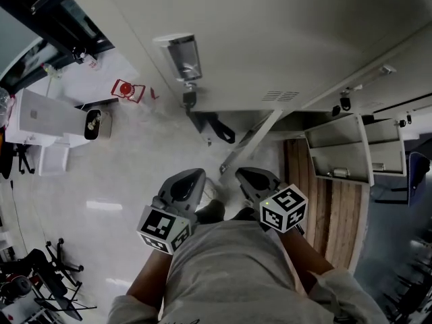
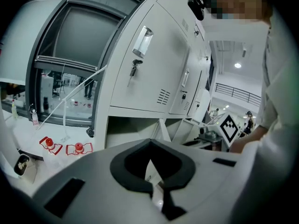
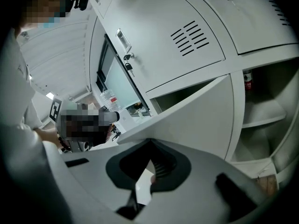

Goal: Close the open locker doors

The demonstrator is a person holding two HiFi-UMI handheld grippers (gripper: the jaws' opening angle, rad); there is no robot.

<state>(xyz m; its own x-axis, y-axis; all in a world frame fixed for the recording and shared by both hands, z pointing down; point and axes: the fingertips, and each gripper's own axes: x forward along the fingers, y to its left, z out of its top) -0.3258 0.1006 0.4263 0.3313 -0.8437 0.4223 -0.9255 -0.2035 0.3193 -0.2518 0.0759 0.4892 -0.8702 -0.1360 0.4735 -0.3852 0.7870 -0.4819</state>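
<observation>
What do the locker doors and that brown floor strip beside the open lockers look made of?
Locker doors: likely painted sheet metal, pale grey, satin; thin edges and pressed vent slots suggest it. Brown floor strip: wood planks or wood-look laminate, judging by parallel boards with grain; can't tell which.

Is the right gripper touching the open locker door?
Cannot tell. In the right gripper view, the tips of the right gripper overlap the open locker door; neither contact nor gap shows plainly.
</observation>
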